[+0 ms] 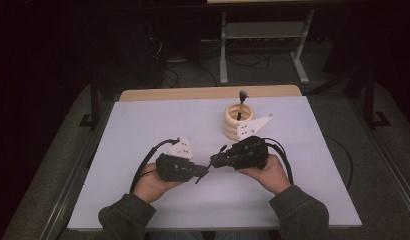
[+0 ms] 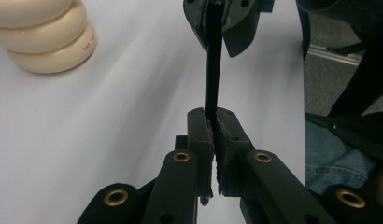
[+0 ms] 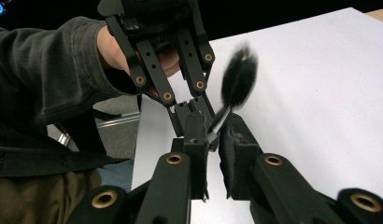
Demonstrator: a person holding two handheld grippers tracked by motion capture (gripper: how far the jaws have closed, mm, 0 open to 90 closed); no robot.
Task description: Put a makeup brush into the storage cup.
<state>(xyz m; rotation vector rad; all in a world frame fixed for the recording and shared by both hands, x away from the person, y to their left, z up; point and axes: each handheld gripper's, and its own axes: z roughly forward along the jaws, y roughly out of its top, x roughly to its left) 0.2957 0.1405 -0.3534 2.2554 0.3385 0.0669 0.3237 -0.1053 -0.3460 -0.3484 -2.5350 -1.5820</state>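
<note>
Your left hand-held gripper (image 1: 202,171) and your right hand-held gripper (image 1: 213,162) meet tip to tip over the near middle of the white worktop (image 1: 143,130), each pointing inward at the other. Between them runs a thin black stick-like brush with a dark fluffy tuft at one end (image 2: 212,74).

In the left gripper view, your left hand-held gripper is clamped together on the near end of that stick, the pads pressed tight against it. The stick rises straight away from those jaws and passes between the jaws of your right hand-held gripper at the top of the picture.

In the right gripper view, the jaws of your right hand-held gripper stand slightly apart around the stick's pale section, and the blurred tuft (image 3: 238,74) sticks out just beyond them, up and to the right. The pads seem not to be pressing on it, though the blur there makes that hard to judge.

Farther back on the worktop, well apart from both grippers, stands a stack of cream-coloured wooden rings (image 1: 238,120) with a dark upright piece (image 1: 242,95) poking out of its top.
</note>
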